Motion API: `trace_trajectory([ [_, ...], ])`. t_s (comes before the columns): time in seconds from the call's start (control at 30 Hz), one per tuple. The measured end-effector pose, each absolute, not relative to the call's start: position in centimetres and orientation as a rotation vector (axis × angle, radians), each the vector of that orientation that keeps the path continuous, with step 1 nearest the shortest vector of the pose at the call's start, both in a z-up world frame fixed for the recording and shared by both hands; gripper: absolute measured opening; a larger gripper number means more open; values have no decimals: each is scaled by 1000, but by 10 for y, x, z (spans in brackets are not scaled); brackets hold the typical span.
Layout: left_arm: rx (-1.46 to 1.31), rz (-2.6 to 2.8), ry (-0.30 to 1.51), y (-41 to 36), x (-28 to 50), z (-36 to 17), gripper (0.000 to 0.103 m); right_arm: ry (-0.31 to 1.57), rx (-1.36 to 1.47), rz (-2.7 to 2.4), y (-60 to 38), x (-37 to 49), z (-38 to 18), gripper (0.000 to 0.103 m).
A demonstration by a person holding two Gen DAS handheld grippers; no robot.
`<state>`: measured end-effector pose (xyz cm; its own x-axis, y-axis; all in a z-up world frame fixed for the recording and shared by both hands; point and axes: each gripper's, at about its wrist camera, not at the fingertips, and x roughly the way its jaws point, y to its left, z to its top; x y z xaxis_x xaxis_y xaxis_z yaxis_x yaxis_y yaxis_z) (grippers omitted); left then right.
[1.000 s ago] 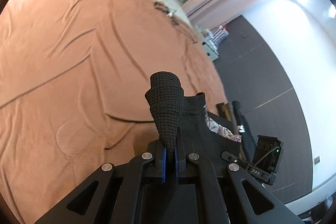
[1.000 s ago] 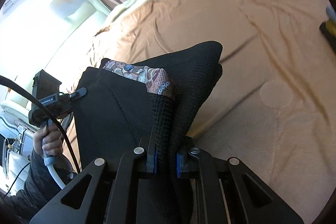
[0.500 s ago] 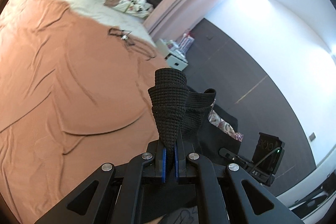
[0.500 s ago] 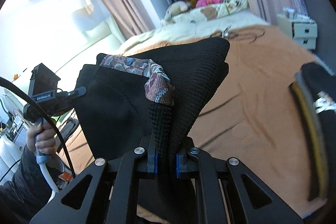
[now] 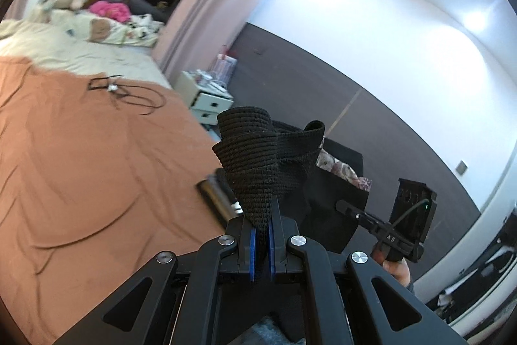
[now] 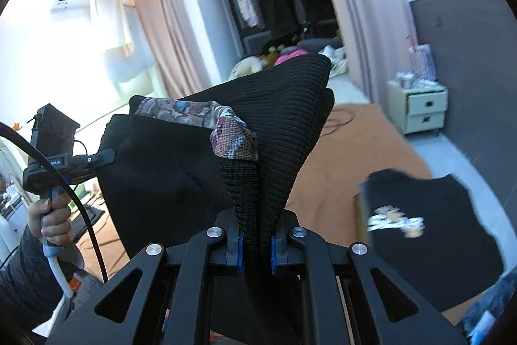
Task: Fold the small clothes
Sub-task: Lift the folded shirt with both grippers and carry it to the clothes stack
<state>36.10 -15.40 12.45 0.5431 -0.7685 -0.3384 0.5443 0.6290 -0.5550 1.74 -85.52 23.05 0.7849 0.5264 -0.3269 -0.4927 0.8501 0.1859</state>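
Observation:
A small black knit garment (image 5: 255, 157) with a patterned band (image 6: 226, 131) hangs stretched between both grippers, lifted above the orange-brown bedspread (image 5: 80, 157). My left gripper (image 5: 261, 243) is shut on one bunched corner of it. My right gripper (image 6: 255, 248) is shut on the other corner (image 6: 278, 131). Each gripper shows in the other's view: the right one (image 5: 397, 235) and the left one (image 6: 61, 164). The garment's lower part is hidden behind the gripper bodies.
A black printed garment (image 6: 420, 225) lies on the bed at the right. A dark cylinder-like thing (image 5: 216, 199) lies near the bed edge. Black cables (image 5: 129, 92) lie further up the bed. A white nightstand (image 6: 423, 109) stands by the grey wall. Pillows and soft toys (image 5: 97, 18) sit at the head.
Both grippers have risen and tilted upward with the garment held between them; the views now show the room walls instead of mostly bedspread. Both stay shut.

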Motion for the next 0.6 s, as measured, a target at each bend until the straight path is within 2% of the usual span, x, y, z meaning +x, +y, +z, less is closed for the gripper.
trace_trajectory([
  [0.3, -362, -929, 593, -245, 376, 138, 5, 340, 104, 434, -904, -30, 227, 8],
  [0.6, -328, -999, 612, -312, 389, 133, 5, 338, 100, 342, -898, -60, 227, 8],
])
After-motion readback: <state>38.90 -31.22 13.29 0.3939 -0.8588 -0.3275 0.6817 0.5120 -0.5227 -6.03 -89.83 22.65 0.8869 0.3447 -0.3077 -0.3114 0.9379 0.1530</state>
